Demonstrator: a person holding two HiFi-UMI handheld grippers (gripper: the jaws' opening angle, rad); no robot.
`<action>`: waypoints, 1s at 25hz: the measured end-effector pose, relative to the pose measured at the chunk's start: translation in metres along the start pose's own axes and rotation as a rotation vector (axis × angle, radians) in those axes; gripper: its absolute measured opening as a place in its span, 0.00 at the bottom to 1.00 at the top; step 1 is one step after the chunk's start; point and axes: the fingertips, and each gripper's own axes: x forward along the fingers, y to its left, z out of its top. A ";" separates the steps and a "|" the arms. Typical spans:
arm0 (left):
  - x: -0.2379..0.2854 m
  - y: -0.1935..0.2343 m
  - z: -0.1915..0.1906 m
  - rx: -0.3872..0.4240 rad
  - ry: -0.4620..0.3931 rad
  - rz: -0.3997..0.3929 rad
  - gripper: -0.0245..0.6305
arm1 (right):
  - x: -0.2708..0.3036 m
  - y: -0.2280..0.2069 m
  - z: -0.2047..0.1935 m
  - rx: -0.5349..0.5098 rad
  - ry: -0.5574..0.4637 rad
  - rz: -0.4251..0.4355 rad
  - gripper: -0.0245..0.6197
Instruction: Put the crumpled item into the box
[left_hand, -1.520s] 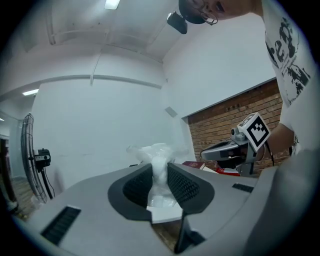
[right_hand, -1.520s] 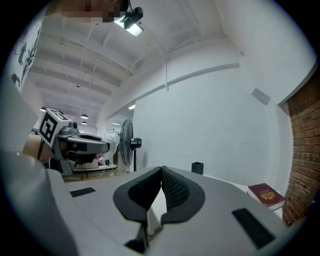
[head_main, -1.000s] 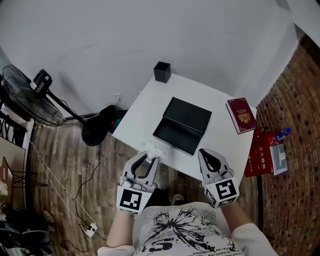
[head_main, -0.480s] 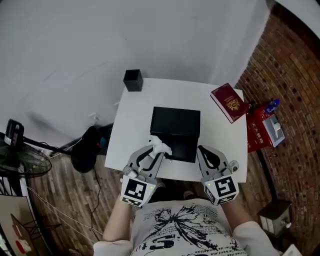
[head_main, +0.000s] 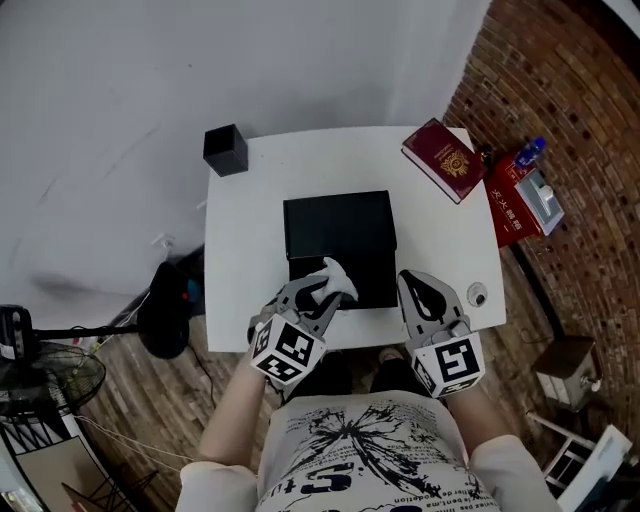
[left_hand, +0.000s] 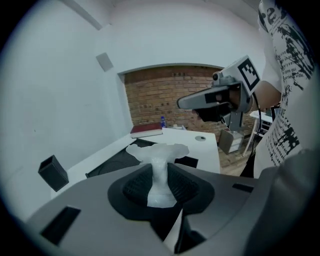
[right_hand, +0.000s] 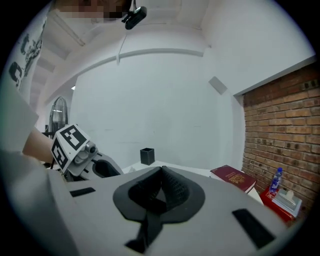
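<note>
My left gripper is shut on a crumpled white item, seen pinched between the pads in the left gripper view as a white wad that flares out above the jaws. It hangs over the near edge of the open black box on the white table. In the left gripper view the box lies just beyond the jaws. My right gripper sits at the box's near right corner, its jaws shut with nothing between them.
A small black cube container stands at the table's far left corner. A dark red booklet lies at the far right corner, and a small round object near the right edge. A fan stands on the wooden floor to the left.
The view has swung to the right over the table. My left gripper has carried the crumpled item from the table's near edge to above the box's near edge. The right gripper stayed shut.
</note>
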 end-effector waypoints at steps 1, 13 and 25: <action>0.008 -0.001 -0.007 0.004 0.024 -0.028 0.20 | 0.002 -0.001 -0.002 0.007 -0.006 -0.012 0.06; 0.072 -0.003 -0.068 0.074 0.291 -0.275 0.20 | 0.010 -0.003 -0.032 0.042 0.025 -0.112 0.06; 0.105 -0.018 -0.099 0.149 0.440 -0.358 0.23 | 0.001 -0.013 -0.047 0.060 0.058 -0.178 0.06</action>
